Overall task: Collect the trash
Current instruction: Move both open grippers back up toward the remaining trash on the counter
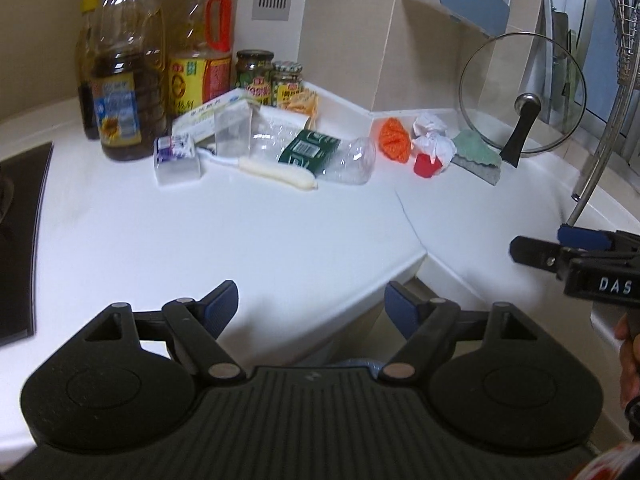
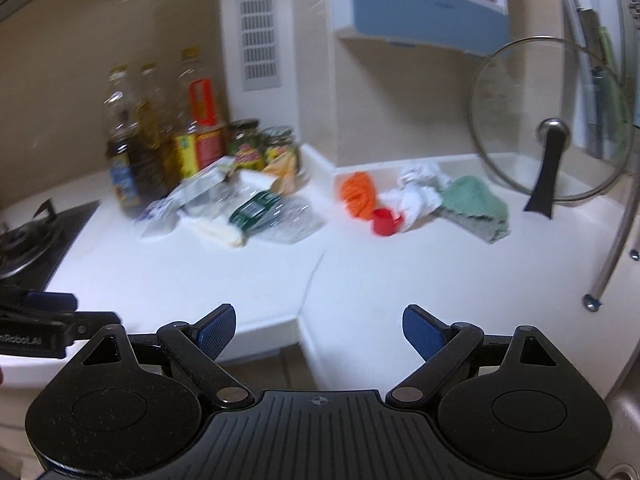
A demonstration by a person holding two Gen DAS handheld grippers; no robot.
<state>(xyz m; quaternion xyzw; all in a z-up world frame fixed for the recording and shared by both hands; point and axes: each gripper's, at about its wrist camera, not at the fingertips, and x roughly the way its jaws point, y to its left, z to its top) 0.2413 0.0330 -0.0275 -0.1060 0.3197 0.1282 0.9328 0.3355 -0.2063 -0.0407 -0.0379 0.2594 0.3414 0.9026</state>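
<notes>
Trash lies at the back of the white counter (image 1: 240, 240): a crushed clear plastic bottle (image 1: 320, 156) with a green label, a small white carton (image 1: 178, 158), a flat box (image 1: 212, 116), a white wrapper (image 1: 276, 172), an orange mesh ball (image 1: 394, 140), crumpled white paper (image 1: 432, 136) and a red cap (image 1: 426, 166). The same bottle (image 2: 272, 212), orange ball (image 2: 358, 194), paper (image 2: 416, 196) and cap (image 2: 384, 222) show blurred in the right wrist view. My left gripper (image 1: 312, 308) is open and empty near the counter's front edge. My right gripper (image 2: 318, 332) is open and empty too, well short of the trash.
Oil bottles (image 1: 124, 80) and jars (image 1: 256, 72) stand at the back left. A glass lid (image 1: 520, 96) leans on the wall beside a green sponge (image 1: 480, 152). A stove (image 1: 20, 240) is at the left, a metal faucet pipe (image 1: 596, 160) at the right.
</notes>
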